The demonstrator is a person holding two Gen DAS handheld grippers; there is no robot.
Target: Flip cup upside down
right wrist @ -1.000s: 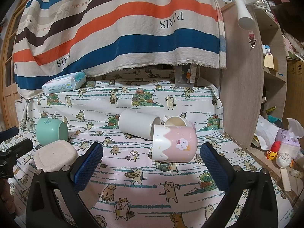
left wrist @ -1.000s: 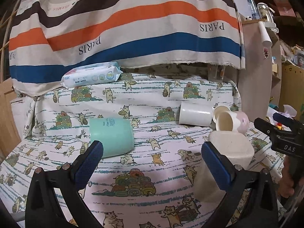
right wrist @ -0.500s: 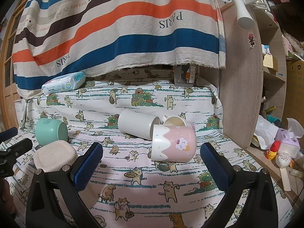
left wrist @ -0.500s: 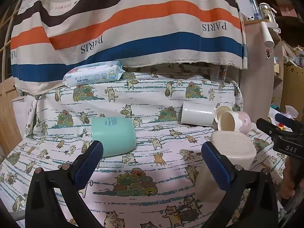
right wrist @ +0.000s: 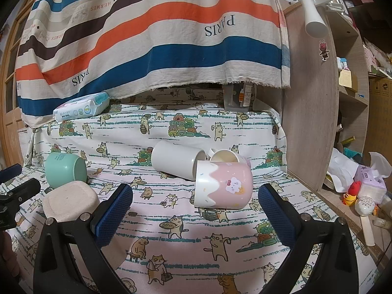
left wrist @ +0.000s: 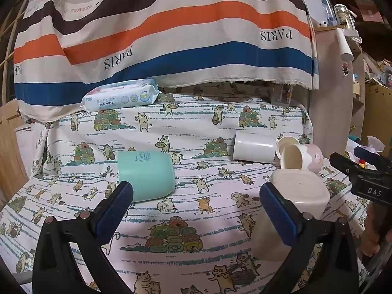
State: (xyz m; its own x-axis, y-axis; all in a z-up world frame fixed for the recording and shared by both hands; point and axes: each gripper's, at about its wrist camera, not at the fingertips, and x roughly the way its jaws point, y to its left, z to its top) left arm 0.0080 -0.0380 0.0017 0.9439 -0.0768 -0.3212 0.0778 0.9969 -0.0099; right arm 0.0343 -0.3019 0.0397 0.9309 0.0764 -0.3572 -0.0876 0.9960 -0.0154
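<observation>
Several cups sit on a cat-print cloth. A mint green cup (left wrist: 147, 175) (right wrist: 65, 170) lies on its side ahead of my left gripper (left wrist: 193, 210), which is open and empty. A beige squarish cup (left wrist: 300, 192) (right wrist: 71, 202) stands upside down by the left gripper's right finger. A pink and white cup (right wrist: 224, 183) (left wrist: 301, 158) lies on its side just ahead of my right gripper (right wrist: 194, 214), also open and empty. A white cup (right wrist: 177, 159) (left wrist: 254, 147) lies on its side behind it, with a cream cup (right wrist: 224, 156) beside it.
A pack of baby wipes (left wrist: 120, 98) lies at the back left under a striped hanging cloth (left wrist: 159, 31). A wooden shelf unit (right wrist: 311, 112) stands at the right, with toys and tissues (right wrist: 365, 188) at its foot. The right gripper's tip (left wrist: 360, 171) shows in the left wrist view.
The left gripper has shifted slightly, so the scene sits a little lower and further right in its view. The cups have not moved. Both grippers stay open.
</observation>
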